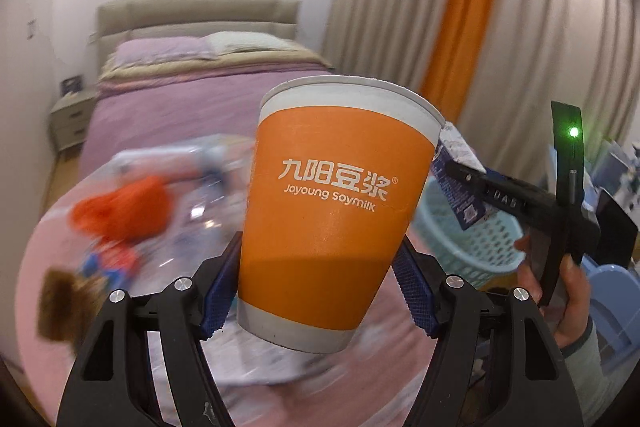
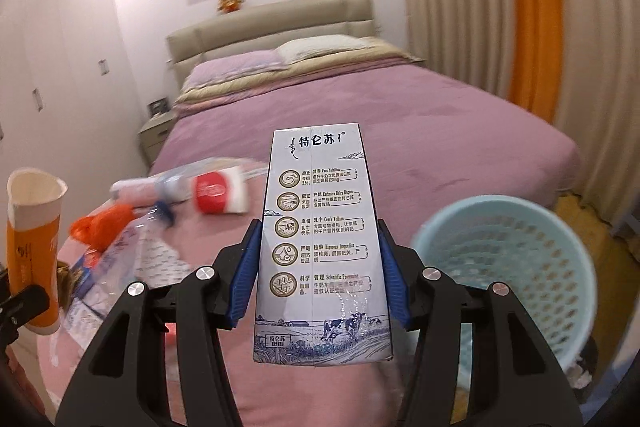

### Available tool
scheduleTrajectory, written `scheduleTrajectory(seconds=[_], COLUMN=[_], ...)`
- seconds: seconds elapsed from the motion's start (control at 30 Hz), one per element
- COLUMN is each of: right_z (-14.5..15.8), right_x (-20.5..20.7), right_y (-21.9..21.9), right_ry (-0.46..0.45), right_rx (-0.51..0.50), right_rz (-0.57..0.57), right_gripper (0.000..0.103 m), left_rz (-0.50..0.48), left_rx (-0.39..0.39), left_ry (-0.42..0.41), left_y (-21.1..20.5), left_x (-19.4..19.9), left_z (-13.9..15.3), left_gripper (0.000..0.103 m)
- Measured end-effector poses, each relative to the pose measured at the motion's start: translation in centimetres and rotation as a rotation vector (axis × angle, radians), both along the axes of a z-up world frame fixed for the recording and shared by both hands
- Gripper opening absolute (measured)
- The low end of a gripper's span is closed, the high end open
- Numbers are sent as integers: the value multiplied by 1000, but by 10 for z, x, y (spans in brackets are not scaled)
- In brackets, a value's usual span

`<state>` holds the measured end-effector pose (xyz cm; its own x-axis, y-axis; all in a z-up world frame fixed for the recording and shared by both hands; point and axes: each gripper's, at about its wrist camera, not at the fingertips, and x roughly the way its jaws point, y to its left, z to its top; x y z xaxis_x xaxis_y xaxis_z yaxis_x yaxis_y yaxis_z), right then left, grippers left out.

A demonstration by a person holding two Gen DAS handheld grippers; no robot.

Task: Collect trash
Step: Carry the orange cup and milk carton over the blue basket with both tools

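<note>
My left gripper [image 1: 316, 279] is shut on an orange and white paper soymilk cup [image 1: 336, 187], its blue pads pressing the cup's lower sides; the cup is tilted and lifted off the surface. My right gripper [image 2: 318, 275] is shut on a white and blue milk carton [image 2: 320, 235], held upright between its pads. Below and right of the carton stands a light blue mesh basket [image 2: 508, 275]. The left wrist view shows the carton [image 1: 460, 183] over the basket [image 1: 472, 239]. The cup [image 2: 34, 235] appears at the right wrist view's left edge.
On the pink surface [image 2: 216, 231] lie a red-labelled bottle [image 2: 218, 193], an orange bag [image 2: 100, 227] and a clear plastic bottle [image 2: 152, 247], all blurred. A purple bed [image 2: 400, 115] fills the back, with a nightstand [image 2: 158, 135] to its left and curtains on the right.
</note>
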<state>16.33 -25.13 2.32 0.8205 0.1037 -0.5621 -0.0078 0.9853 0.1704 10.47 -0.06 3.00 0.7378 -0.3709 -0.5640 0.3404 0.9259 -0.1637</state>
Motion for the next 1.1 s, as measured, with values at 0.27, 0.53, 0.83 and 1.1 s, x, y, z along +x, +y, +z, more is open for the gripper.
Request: scheduleTrajectory(seconds=[0.27, 0.53, 0.83, 1.1], right_z=[-24, -73, -118, -122], right_x=[-10, 2, 15, 11], right_y=[-86, -151, -172, -176], right_ry=[91, 243, 371, 378], right_rx=[51, 128, 164, 204], right_rz=[-178, -283, -299, -300], right_gripper=[51, 51, 52, 55], left_rz=[-174, -242, -258, -269], left_rx=[-29, 1, 62, 90], left_ry=[58, 206, 354, 341], left_y=[-112, -205, -253, -257], left_x=[57, 112, 145, 131], left_z=[-10, -60, -114, -114], left_gripper=[69, 69, 69, 76])
